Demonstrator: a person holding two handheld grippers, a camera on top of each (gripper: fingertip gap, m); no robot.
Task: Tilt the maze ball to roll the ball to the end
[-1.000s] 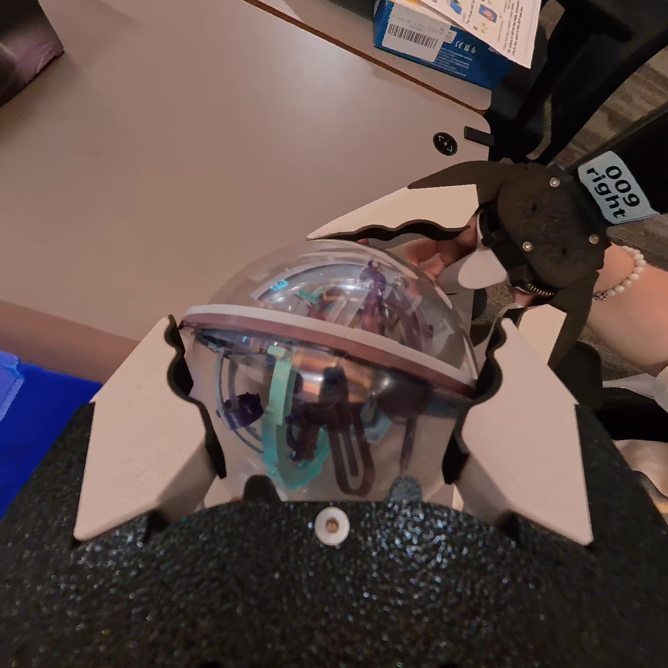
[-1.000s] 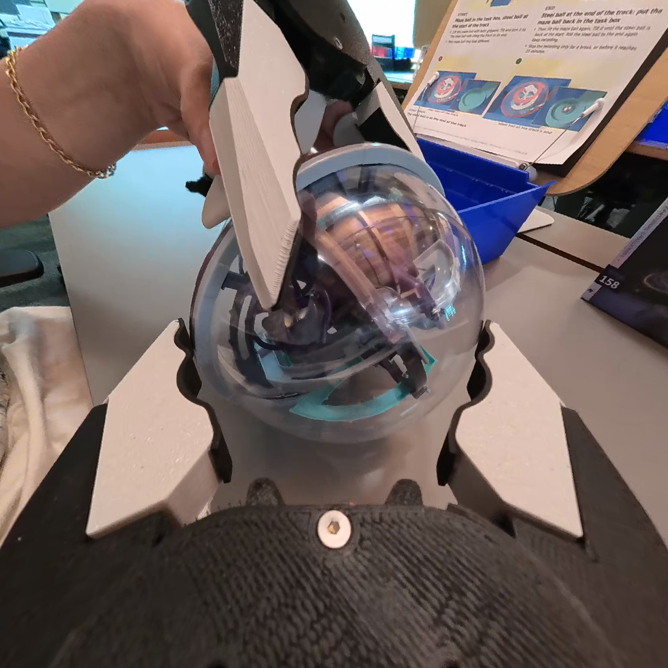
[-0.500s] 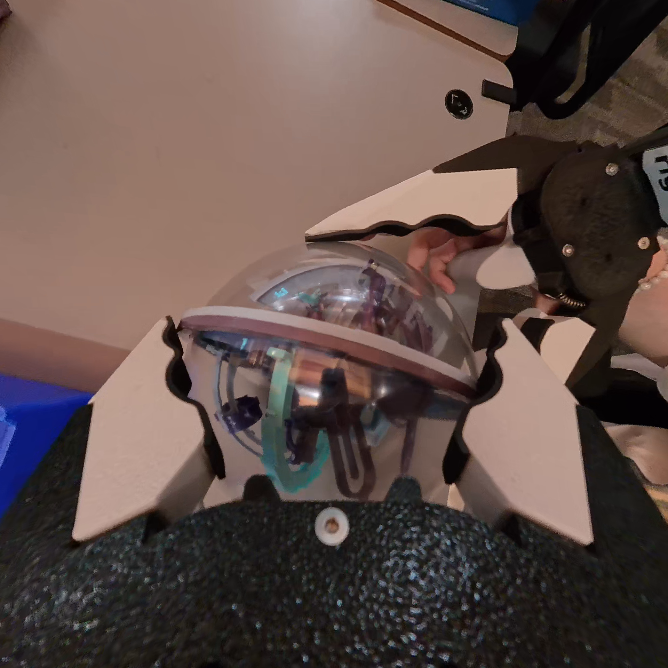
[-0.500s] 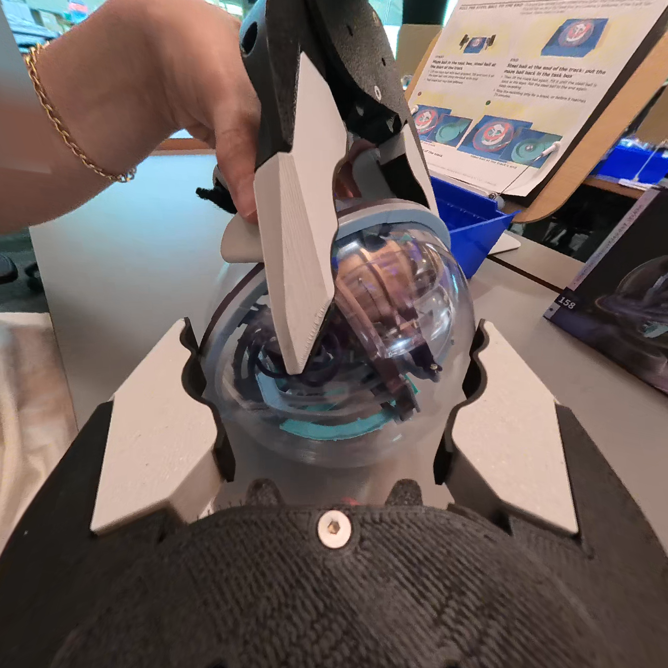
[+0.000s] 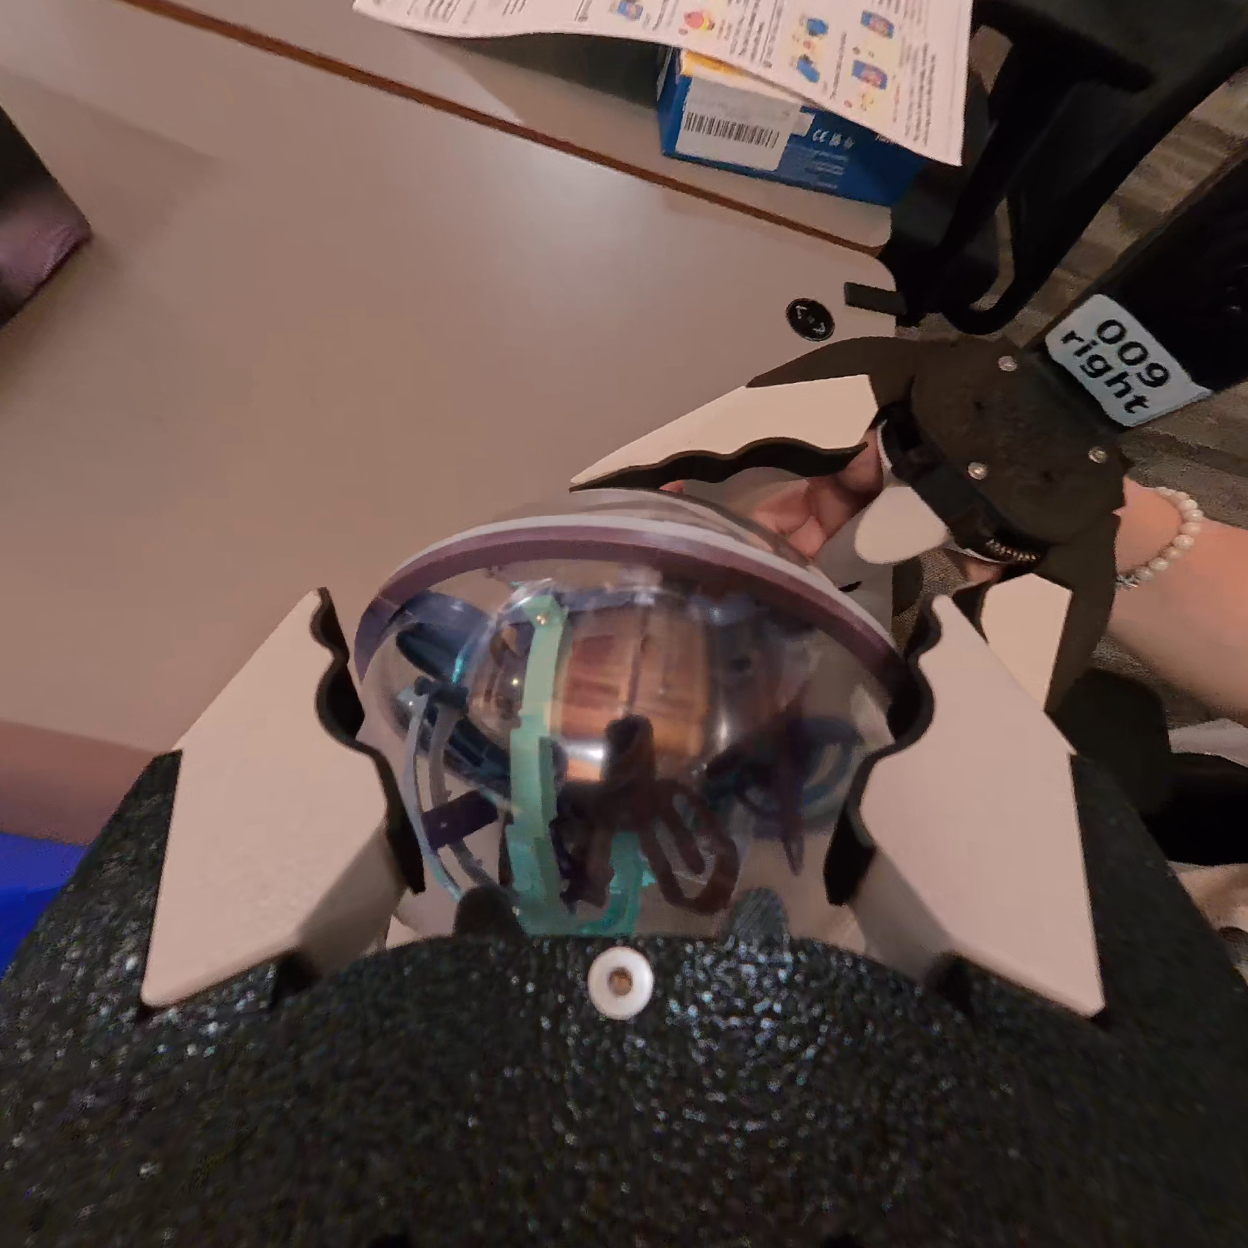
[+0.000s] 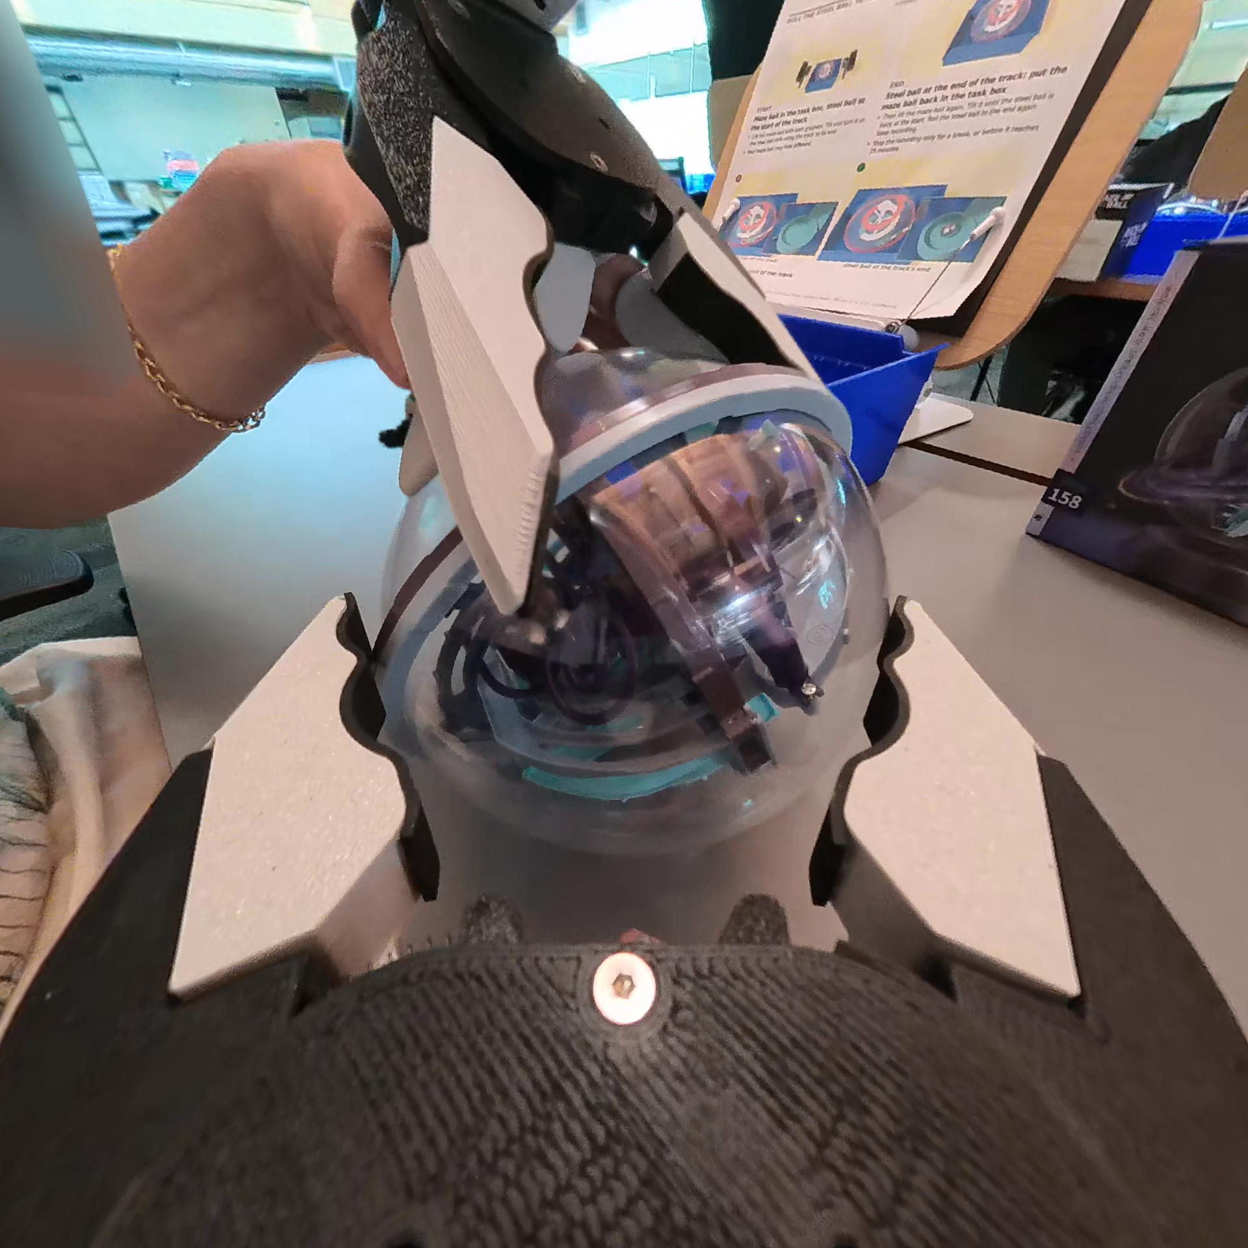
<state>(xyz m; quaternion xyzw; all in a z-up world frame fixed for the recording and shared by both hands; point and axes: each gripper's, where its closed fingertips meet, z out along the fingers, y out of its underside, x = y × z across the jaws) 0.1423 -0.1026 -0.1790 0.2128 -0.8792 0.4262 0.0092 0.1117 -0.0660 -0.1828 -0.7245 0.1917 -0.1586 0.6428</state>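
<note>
The maze ball [image 5: 628,709] is a clear sphere with a grey-purple ring around its middle and teal and dark tracks inside. It is held above the table. My left gripper [image 5: 628,648] is shut on it, fingers pressing both sides below the ring. In the right wrist view my right gripper [image 6: 625,641] is shut on the ball [image 6: 675,675] from the near side. The left gripper [image 6: 662,500] comes down from above, gripping at the ring. The right gripper [image 5: 776,560] also shows behind the ball in the left wrist view. A small shiny bead [image 6: 807,689] sits low right inside.
The beige table [image 5: 338,338] lies below. A blue bin [image 6: 871,392] and an instruction board [image 6: 912,169] stand behind the ball. A dark box [image 6: 1161,473] is at the right, a pale cloth [image 6: 54,743] at the left. A blue box [image 5: 776,135] lies under a paper sheet [image 5: 810,40].
The ball has been tilted: its ring has swung higher and flatter in the left wrist view. The left gripper has risen in the right wrist view. Both grippers keep their hold.
</note>
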